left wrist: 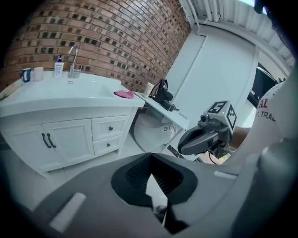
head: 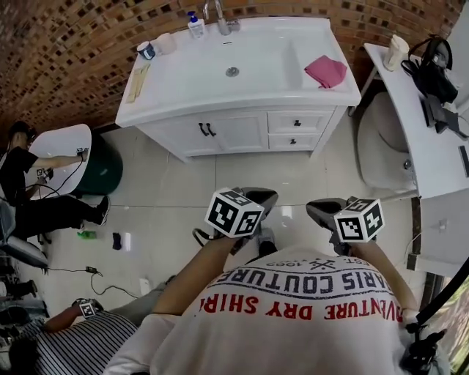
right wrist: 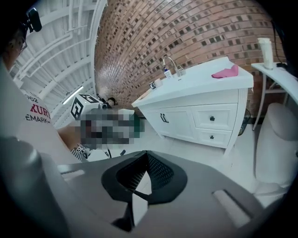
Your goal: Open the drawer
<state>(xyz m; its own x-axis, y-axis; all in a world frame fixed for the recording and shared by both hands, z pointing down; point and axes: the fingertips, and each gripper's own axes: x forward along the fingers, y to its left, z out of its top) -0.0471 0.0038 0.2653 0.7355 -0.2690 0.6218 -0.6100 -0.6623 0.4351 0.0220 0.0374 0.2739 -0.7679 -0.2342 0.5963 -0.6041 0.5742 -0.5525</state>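
Observation:
A white vanity cabinet (head: 220, 133) stands across the tiled floor, well ahead of both grippers. On its right side are two shut drawers with small black knobs, an upper drawer (head: 297, 122) (left wrist: 110, 128) (right wrist: 212, 118) and a lower drawer (head: 293, 141) (left wrist: 108, 144) (right wrist: 212, 136). My left gripper (head: 258, 196) (left wrist: 150, 157) hangs over the floor, its jaws shut on nothing. Beside it, my right gripper (head: 322, 209) (right wrist: 147, 155) is likewise shut and empty. Both tilt downward toward the cabinet, far from touching it.
A pink cloth (head: 325, 71), a soap bottle (head: 195, 26) and a faucet (head: 218, 16) sit on the sink top. A toilet (head: 385, 143) and a white side table (head: 425, 139) stand to the right. Two people and a green bin (head: 102, 170) are at the left.

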